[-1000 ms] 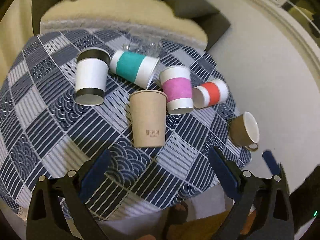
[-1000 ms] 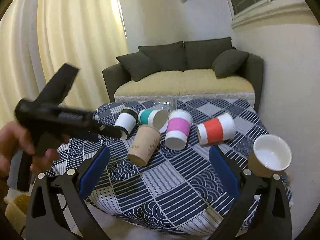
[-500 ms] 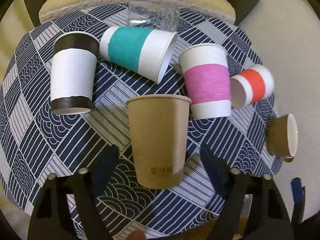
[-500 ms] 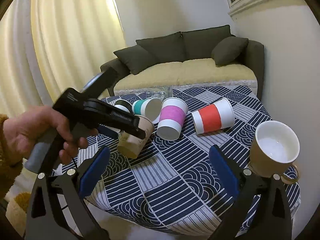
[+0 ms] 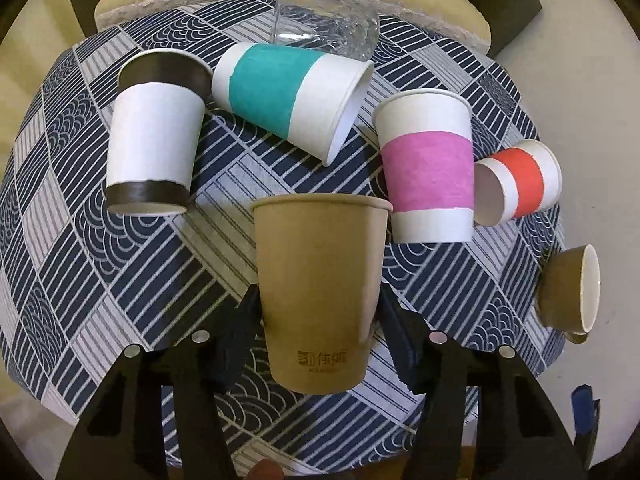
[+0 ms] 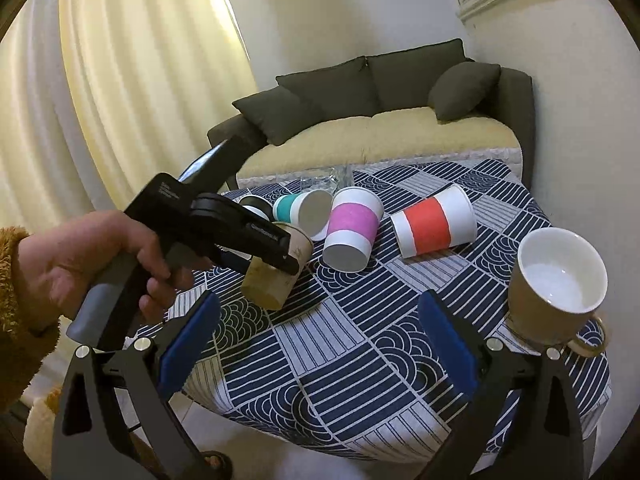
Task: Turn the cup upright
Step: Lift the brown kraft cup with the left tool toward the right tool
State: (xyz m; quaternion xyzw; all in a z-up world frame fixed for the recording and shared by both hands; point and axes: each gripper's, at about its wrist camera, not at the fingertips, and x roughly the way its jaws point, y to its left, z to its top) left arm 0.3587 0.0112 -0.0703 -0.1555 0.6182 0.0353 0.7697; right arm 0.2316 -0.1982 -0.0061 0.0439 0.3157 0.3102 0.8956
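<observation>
A plain brown paper cup (image 5: 320, 292) lies on its side on the patterned tablecloth (image 5: 120, 280), base toward me. My left gripper (image 5: 318, 320) straddles it, with a finger (image 5: 240, 332) close on each side; I cannot tell whether they touch it. The cup also shows in the right wrist view (image 6: 276, 276), partly hidden by the left gripper (image 6: 272, 258). My right gripper (image 6: 318, 348) is open and empty above the table's near edge.
Lying on the cloth: a black-banded cup (image 5: 156, 140), a teal cup (image 5: 288, 96), a pink cup (image 5: 428, 168), a red cup (image 5: 516, 184), a clear glass (image 5: 324, 40). A brown mug (image 6: 556, 288) stands at the right edge. A sofa (image 6: 380, 128) is behind.
My left gripper has moved forward and down over the brown cup, and its fingers have narrowed around it. The right gripper has drifted slightly closer to the table.
</observation>
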